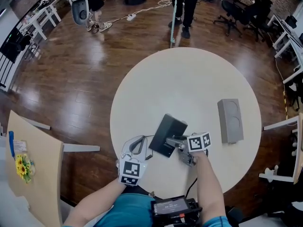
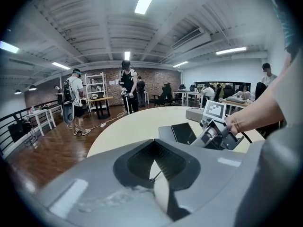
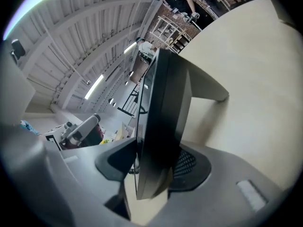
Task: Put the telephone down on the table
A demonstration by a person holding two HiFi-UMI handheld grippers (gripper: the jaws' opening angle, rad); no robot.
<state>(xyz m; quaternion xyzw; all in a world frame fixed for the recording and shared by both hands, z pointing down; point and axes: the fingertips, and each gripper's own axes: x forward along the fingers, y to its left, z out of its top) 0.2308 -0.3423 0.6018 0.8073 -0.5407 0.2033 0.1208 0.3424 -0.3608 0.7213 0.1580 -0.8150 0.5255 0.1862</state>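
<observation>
The telephone (image 1: 168,134) is a flat black slab on the near part of the round cream table (image 1: 189,79). My right gripper (image 1: 173,142) is shut on the slab's near right edge. In the right gripper view the telephone (image 3: 161,112) stands edge-on between both pads of that gripper (image 3: 151,176), its far end over the tabletop. My left gripper (image 1: 138,144) hovers at the table's near left edge, just left of the telephone, open and empty. From the left gripper (image 2: 158,174) I see the telephone (image 2: 182,132) with the right gripper (image 2: 214,135) on it.
A grey rectangular box (image 1: 230,120) lies on the table's right side. A pale wooden panel (image 1: 35,169) stands at lower left. People (image 1: 184,4) stand beyond the table, with a cable (image 1: 142,11) on the wooden floor. Desks and office chairs (image 1: 236,13) line the room's edges.
</observation>
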